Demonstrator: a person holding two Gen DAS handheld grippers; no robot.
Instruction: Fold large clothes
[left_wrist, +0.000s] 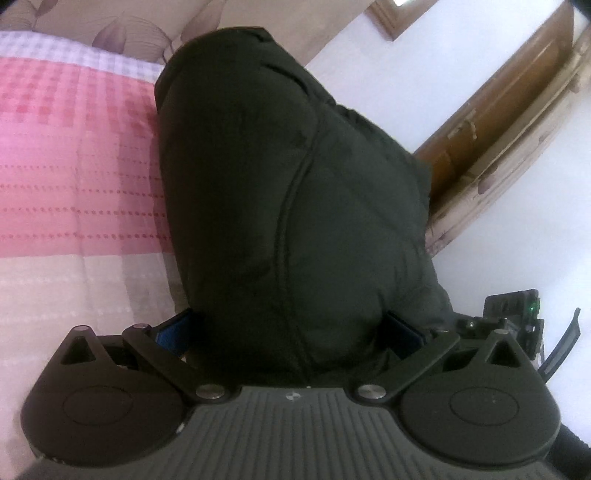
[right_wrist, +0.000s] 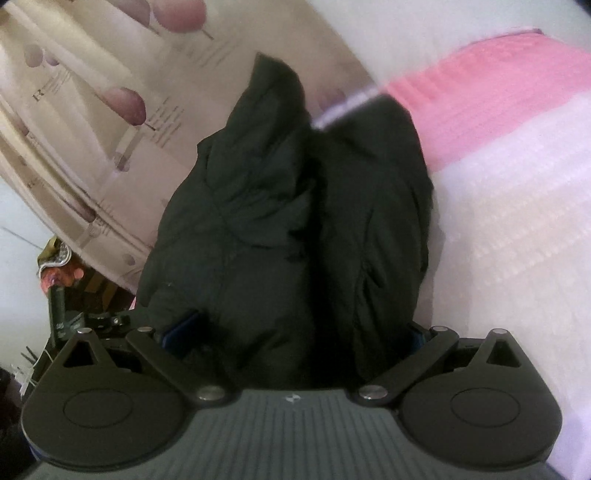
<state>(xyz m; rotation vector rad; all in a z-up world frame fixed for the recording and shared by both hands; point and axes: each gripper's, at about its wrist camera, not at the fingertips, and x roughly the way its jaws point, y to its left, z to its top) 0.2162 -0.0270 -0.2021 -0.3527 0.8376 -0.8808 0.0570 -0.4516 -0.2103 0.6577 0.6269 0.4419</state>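
A dark padded jacket (left_wrist: 288, 192) fills the middle of the left wrist view, bunched between the blue pads of my left gripper (left_wrist: 286, 328), which is shut on it. It hangs lifted over the pink and white bedspread (left_wrist: 74, 158). In the right wrist view the same jacket (right_wrist: 280, 229) hangs in two thick folds from my right gripper (right_wrist: 295, 332), which is shut on it too. The fingertips of both grippers are buried in the fabric.
A patterned curtain (right_wrist: 92, 122) hangs behind the bed. A wooden door frame (left_wrist: 517, 122) stands against the white wall at the right of the left wrist view. The other gripper (left_wrist: 517, 314) shows at that view's right edge. Cluttered items (right_wrist: 62, 273) sit at the left.
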